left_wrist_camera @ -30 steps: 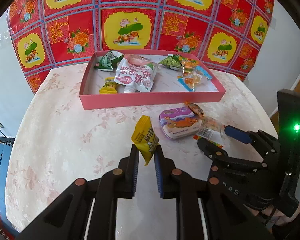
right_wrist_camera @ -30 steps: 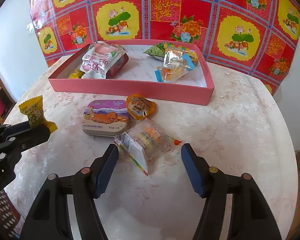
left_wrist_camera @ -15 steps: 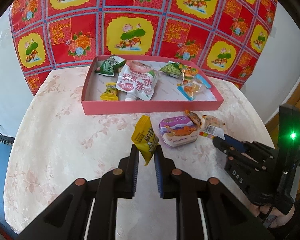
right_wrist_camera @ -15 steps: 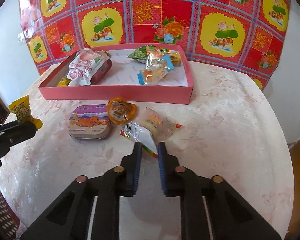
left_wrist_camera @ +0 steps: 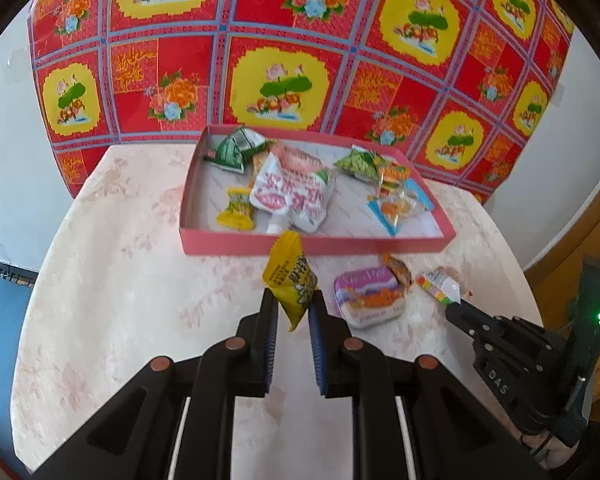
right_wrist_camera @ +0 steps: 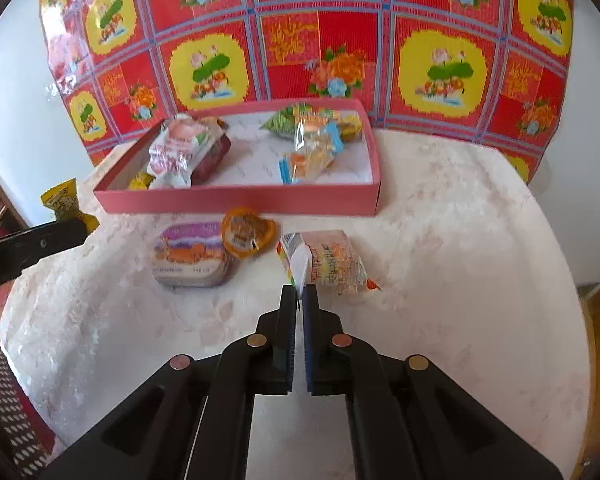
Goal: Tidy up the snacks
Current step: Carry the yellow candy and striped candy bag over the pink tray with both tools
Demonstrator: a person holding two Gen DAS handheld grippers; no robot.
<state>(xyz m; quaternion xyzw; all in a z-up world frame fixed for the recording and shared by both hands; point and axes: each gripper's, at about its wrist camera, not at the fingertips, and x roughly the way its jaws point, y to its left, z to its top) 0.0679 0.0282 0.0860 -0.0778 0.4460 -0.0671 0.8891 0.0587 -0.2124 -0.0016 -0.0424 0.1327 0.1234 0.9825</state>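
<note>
Two packets are pinched: the left gripper (left_wrist_camera: 292,312) holds the yellow packet (left_wrist_camera: 290,280) above the table (left_wrist_camera: 120,280), short of the pink tray (left_wrist_camera: 320,244); the right gripper (right_wrist_camera: 299,300) nips the clear packet (right_wrist_camera: 324,260) by its corner seal alone, which could slip out when lifted.

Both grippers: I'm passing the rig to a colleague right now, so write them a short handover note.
Left gripper: shut on the yellow packet, held above the table.
Right gripper: shut on the end flap of the clear snack pack.
Done: several snacks lie in the pink tray.
Left: tray both held items, then the tin and the orange heart-shaped snack, both on the table before the tray.
</note>
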